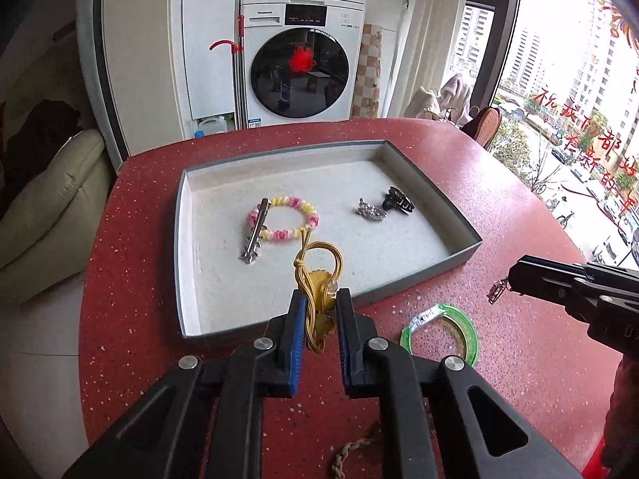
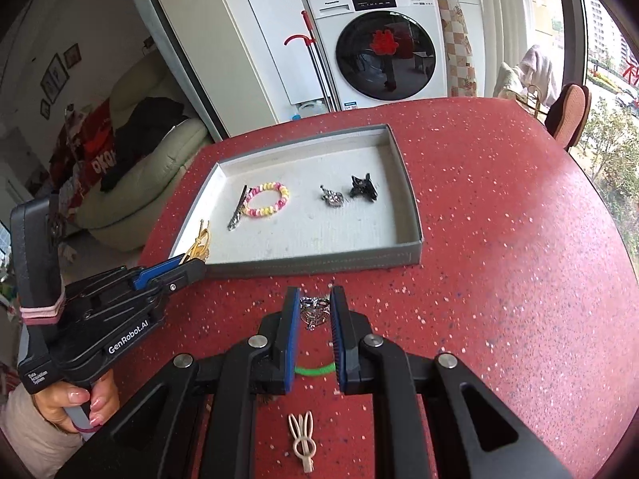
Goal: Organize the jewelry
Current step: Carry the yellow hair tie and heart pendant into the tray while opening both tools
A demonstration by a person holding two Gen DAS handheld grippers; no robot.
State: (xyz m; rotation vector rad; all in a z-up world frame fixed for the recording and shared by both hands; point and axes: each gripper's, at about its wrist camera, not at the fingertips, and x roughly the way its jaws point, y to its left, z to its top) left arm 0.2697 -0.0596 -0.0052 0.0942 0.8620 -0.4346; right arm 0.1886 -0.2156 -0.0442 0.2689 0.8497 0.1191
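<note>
Left wrist view showed the bench (image 1: 499, 199) carrying a tray (image 1: 399, 275) just ahead of both grippers, likely where the jewelry was being gathered. The left gripper (image 1: 321, 311) was clamped on a gold cord (image 1: 315, 263) over the tray's near edge. The right gripper (image 2: 314, 311) pinched a silver charm (image 2: 313, 311) short of the tray.

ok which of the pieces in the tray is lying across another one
The silver hair clip, at the left of the grey tray. It rests across the pink and yellow beaded bracelet; the silver brooch and black claw clip don't overlap anything.
</note>
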